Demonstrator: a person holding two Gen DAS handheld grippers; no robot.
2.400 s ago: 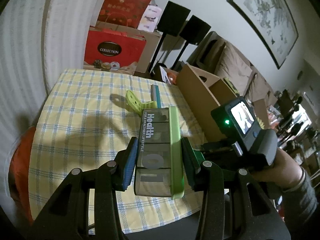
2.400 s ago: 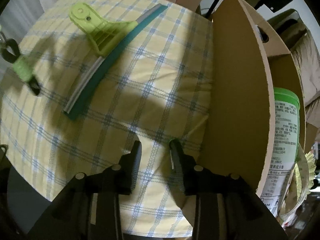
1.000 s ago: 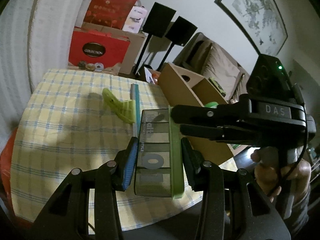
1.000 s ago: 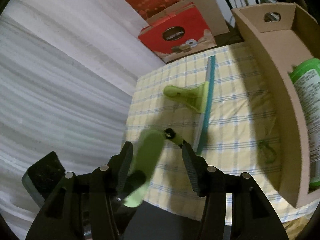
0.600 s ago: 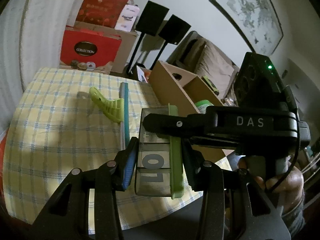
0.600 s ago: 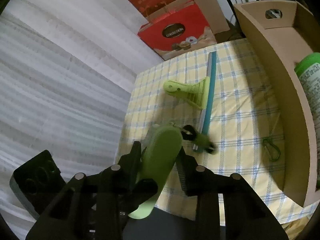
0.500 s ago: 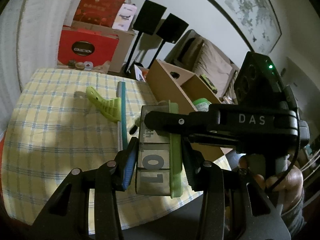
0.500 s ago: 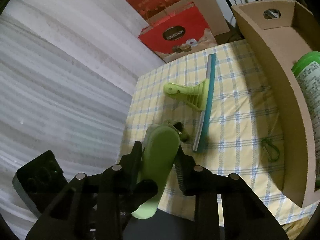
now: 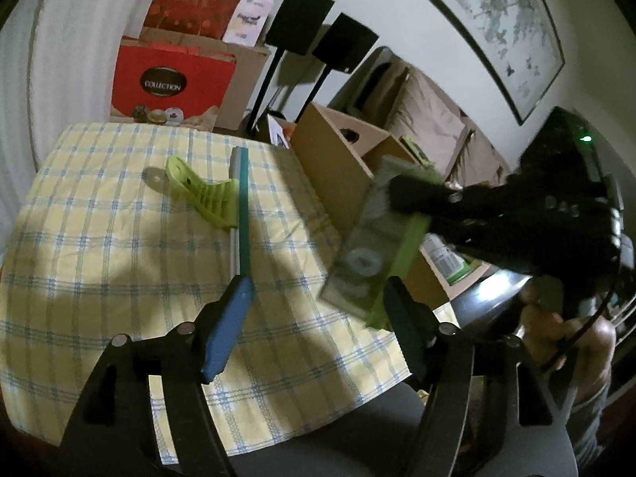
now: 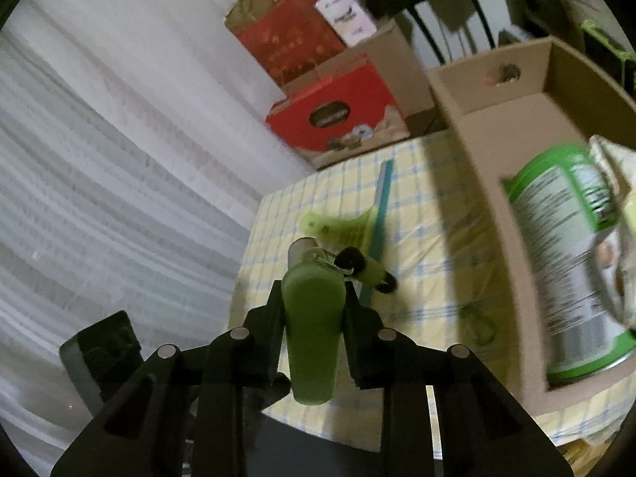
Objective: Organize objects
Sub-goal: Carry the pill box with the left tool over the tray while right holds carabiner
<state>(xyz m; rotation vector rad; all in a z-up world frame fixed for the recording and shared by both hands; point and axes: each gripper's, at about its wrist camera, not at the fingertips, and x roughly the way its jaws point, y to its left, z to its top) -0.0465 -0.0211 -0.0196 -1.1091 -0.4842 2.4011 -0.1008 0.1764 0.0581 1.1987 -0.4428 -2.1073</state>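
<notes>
Green-lidded clear case in the right claw, clear of the left claw

The right claw [image 10: 314,298] pinches the case [image 9: 373,246], held over the surface's [image 9: 99,238] right edge beside the cardboard box [image 9: 338,159]. The left claw [image 9: 318,310], its jaws just opened, stands spread, the case just beyond its right finger. Red box [image 9: 167,79] reads "COLLECTION".

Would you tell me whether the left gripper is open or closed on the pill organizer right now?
Open: the left gripper has just been opening, and the pill organizer is pinched by the right gripper instead.
</notes>
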